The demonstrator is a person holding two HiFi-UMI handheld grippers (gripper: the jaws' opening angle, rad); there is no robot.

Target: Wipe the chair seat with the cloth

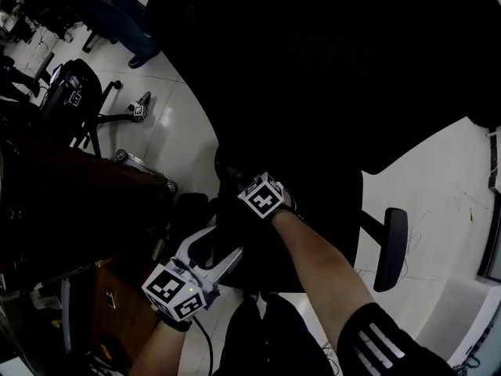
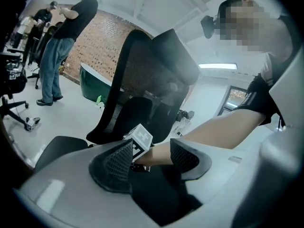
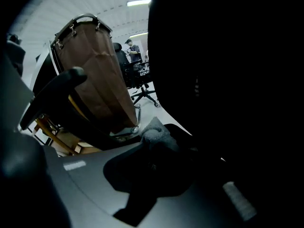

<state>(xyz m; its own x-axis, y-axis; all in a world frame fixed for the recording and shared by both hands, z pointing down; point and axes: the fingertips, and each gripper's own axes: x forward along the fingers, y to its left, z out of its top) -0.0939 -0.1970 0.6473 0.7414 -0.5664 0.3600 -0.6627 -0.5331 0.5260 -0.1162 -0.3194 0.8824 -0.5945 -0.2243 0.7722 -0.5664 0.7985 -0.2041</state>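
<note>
The cloth [image 3: 155, 133] was a small grey wad with a soft, nubbly pile. It was bunched at the tip of the right gripper [image 3: 159, 151], whose jaws looked closed on it, though that view was very dark. The wad stuck out past the jaw tips, away from the camera. It was too crumpled to show any long axis, and only its pale upper fold caught the light. In the head view the right gripper [image 1: 239, 182] lay low over the black seat [image 1: 321, 210] near its left edge. The cloth itself was lost in shadow there, and contact with the seat could not be made out. The chair back [image 2: 142, 80] was black mesh on a curved frame, and a flat, rounded black armrest [image 1: 391, 247] stood at the seat's right. The left gripper [image 2: 152, 158] had its jaws apart with nothing between them. Its pads [image 2: 118, 160] were dark and finely ribbed, set in smooth grey shells. Beyond them showed the right gripper's white marker cube [image 2: 140, 140] and the bare forearm [image 2: 223, 127]. In the head view the left gripper [image 1: 215, 245] sat just beside the seat's left edge. The floor [image 1: 180, 131] was glossy white tile, and a brown panel [image 3: 95, 75] with a metal rim rose behind the cloth.
</note>
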